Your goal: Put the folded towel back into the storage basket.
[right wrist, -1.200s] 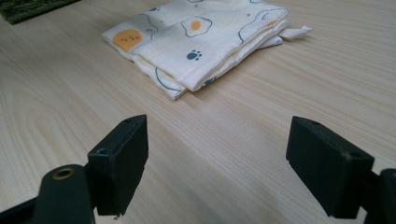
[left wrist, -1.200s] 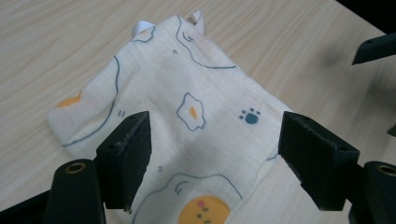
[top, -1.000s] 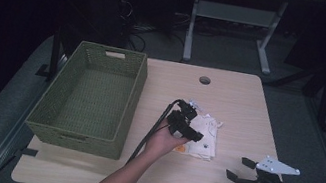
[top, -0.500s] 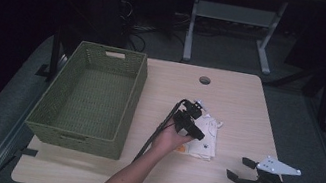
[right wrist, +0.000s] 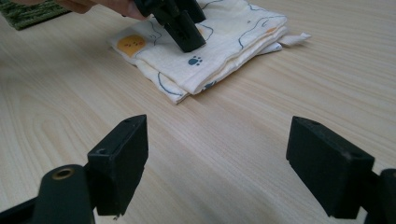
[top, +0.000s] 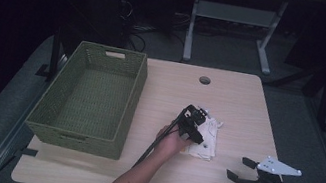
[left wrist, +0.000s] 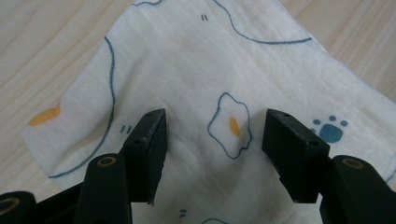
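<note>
Folded printed cloth [top: 204, 140] lies on the wooden table [top: 240, 100], to the right of the green woven basket [top: 89, 96] and well apart from it. White muslin-type fabric with fried-egg, paw and orange blob prints; several layers stacked, edges showing in the right gripper view [right wrist: 205, 51].

Left gripper [left wrist: 212, 128] is directly over the cloth, jaws spread, nothing between them yet. The egg print sits in the gap. In the right gripper view the left gripper's jaw tip looks to be on or just above the top layer; can't tell if it's pressing.

Right gripper [top: 243, 172] is on the far side of the cloth from the basket, near the table's front edge, jaws wide apart, holding nothing, hovering over bare wood.

My read: step in hand is grabbing the cloth, likely for the basket.

How to do it well:
- Push the jaw tips down into the fabric before closing, so all layers bunch into the gap. A shallow close will likely take just the top layer and the fold opens on lift.
- Stay near the middle of the stack, not an edge, to keep it balanced.
- Lift straight up first, then travel to the basket; clear its rim before lowering.
- Right gripper can stay put, or pin the cloth's near corner if it slides.
</note>
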`<state>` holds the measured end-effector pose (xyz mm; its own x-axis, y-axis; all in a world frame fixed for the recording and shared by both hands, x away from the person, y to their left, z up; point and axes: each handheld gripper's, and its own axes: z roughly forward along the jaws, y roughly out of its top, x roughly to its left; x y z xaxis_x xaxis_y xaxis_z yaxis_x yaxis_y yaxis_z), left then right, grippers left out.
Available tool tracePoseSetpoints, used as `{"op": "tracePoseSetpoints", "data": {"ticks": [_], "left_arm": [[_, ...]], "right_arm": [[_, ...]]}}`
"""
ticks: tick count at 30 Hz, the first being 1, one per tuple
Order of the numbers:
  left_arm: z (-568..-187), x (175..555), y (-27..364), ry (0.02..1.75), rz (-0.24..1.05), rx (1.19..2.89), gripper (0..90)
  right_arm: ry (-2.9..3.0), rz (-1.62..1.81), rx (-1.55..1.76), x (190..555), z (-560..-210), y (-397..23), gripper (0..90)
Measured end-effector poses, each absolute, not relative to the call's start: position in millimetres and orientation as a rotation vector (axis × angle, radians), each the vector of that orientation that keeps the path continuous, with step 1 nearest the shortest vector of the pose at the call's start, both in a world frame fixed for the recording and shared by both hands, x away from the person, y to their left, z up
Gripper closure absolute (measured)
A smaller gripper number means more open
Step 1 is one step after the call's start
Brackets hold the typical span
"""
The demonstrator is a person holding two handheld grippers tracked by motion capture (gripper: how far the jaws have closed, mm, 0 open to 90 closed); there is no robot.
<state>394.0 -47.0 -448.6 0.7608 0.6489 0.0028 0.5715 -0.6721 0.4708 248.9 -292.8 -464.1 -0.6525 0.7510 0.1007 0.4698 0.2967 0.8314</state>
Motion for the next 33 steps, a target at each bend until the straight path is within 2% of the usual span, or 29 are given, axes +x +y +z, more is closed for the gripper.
{"op": "tracePoseSetpoints", "data": {"ticks": [14,21,25,28,33], "left_arm": [[-445.8,394.9,-39.0,0.896,0.236,2.527,63.9],[-445.4,395.2,-36.2,0.890,0.238,2.532,78.3],[-445.2,397.4,-32.3,0.901,0.211,2.519,81.3],[-445.0,401.3,-23.3,0.940,0.119,2.479,82.1],[-443.6,402.8,-14.6,0.959,0.052,2.458,82.2]], "right_arm": [[2.267,1.280,1.104,248.2,-464.1,-291.1,20.5],[2.270,1.280,1.099,248.4,-464.1,-290.5,20.5],[2.272,1.281,1.097,247.9,-463.7,-291.0,20.5],[2.270,1.283,1.095,247.8,-463.5,-291.4,20.5],[2.267,1.283,1.094,247.6,-463.5,-291.4,20.5]]}}
